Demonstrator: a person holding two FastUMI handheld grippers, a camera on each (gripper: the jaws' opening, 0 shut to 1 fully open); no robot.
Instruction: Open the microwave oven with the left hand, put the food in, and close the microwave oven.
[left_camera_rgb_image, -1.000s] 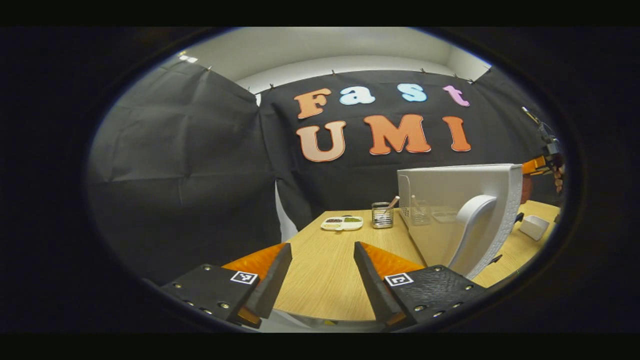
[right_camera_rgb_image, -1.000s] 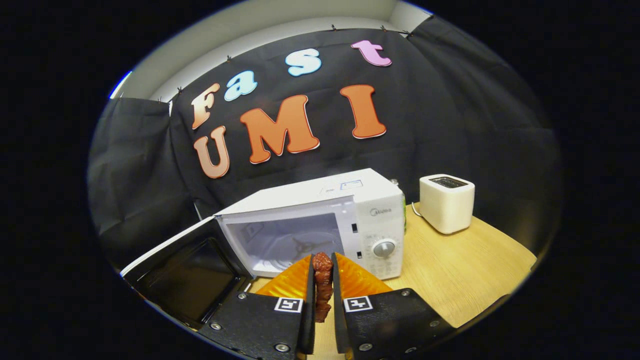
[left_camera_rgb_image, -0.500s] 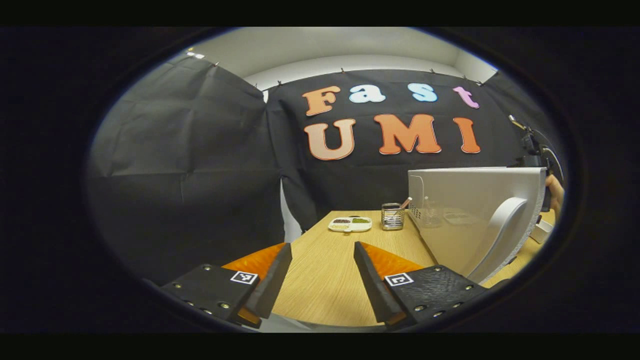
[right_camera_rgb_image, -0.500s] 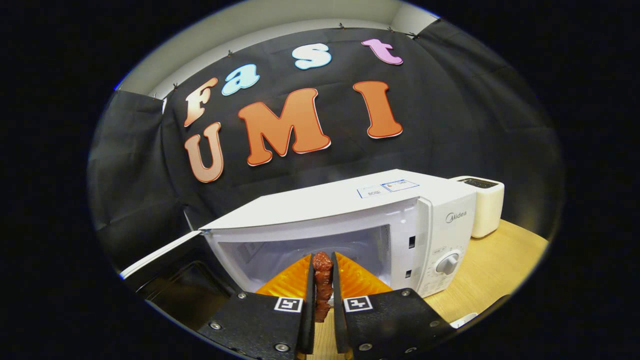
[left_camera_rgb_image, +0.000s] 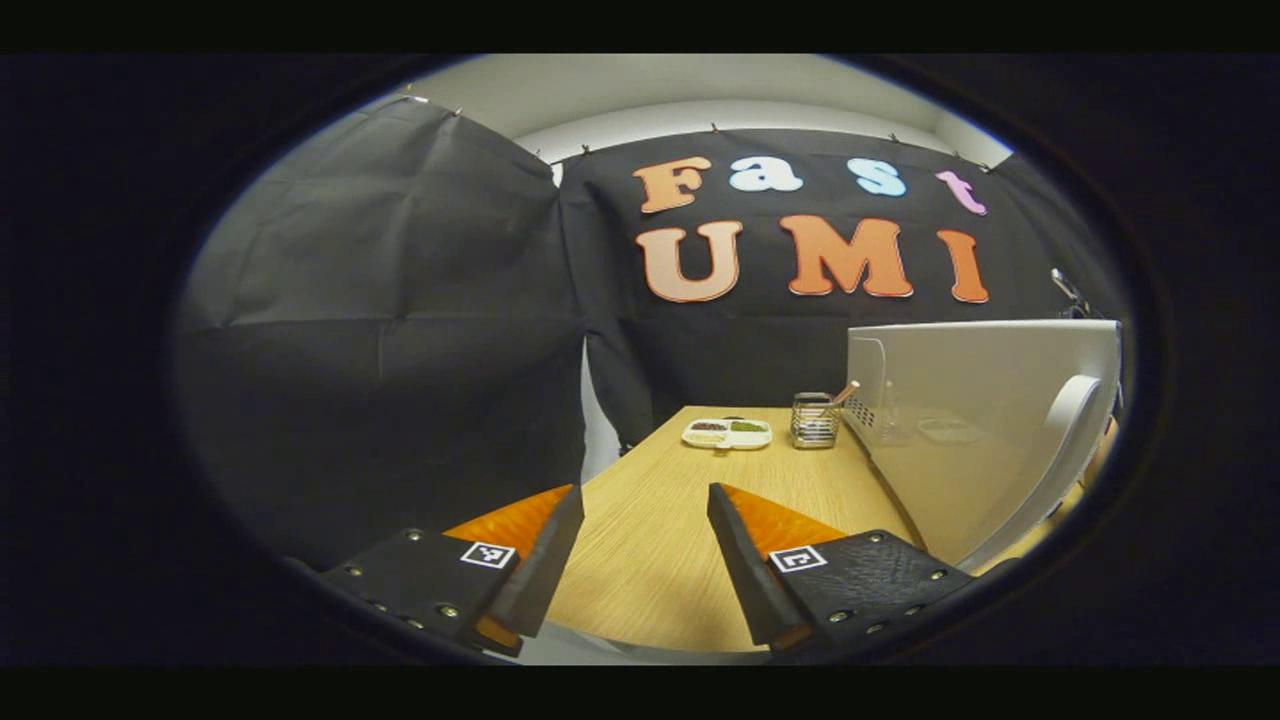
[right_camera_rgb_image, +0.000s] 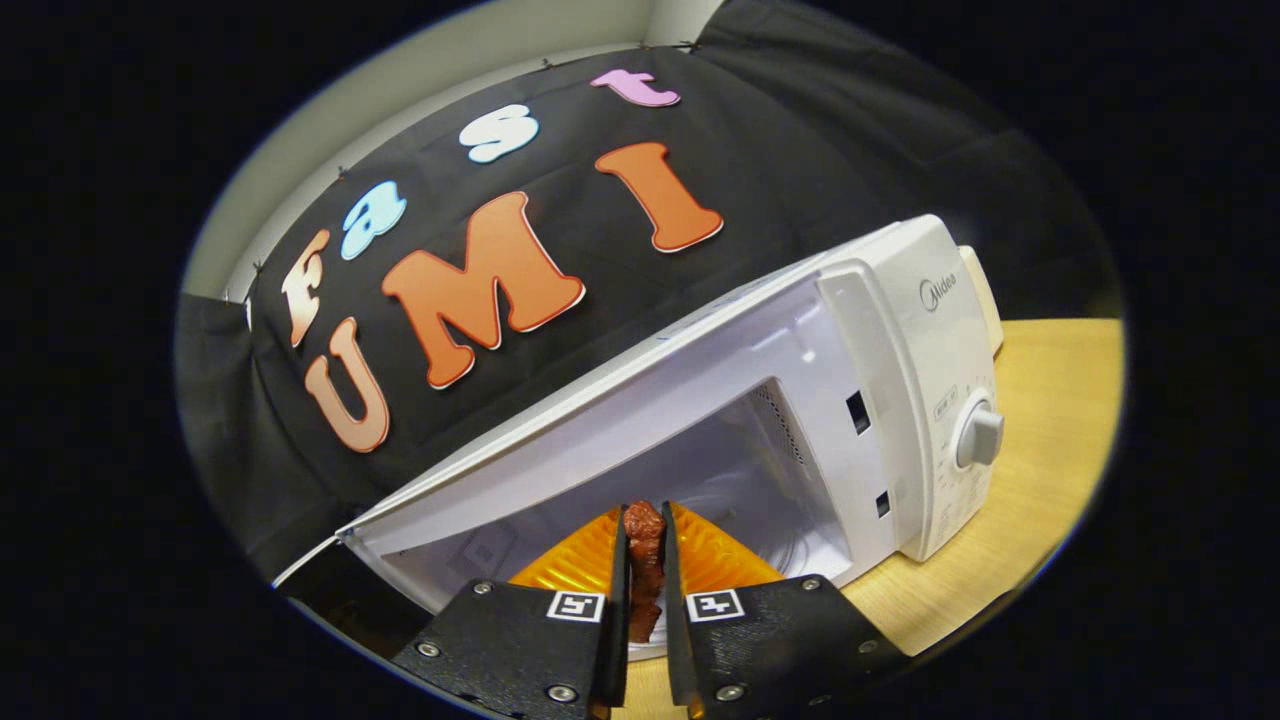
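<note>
Two fingers of the right tongs (right_camera_rgb_image: 645, 610) pinch a dark red-brown strip of meat (right_camera_rgb_image: 643, 565) upright between them, just at the mouth of the white microwave oven (right_camera_rgb_image: 900, 400), whose cavity gapes wide and looks tilted in the right gripper view. Left tongs (left_camera_rgb_image: 640, 555) hang spread with nothing between them above the pale wooden counter (left_camera_rgb_image: 660, 540), beside the swung-out white microwave door (left_camera_rgb_image: 960, 430) with its curved handle; farther back stand a white divided dish (left_camera_rgb_image: 727, 433) and a wire utensil holder (left_camera_rgb_image: 814, 420).

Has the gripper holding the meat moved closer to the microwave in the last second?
Yes. The right gripper, shut on the meat, has moved toward the microwave, whose open cavity now looms larger.
</note>
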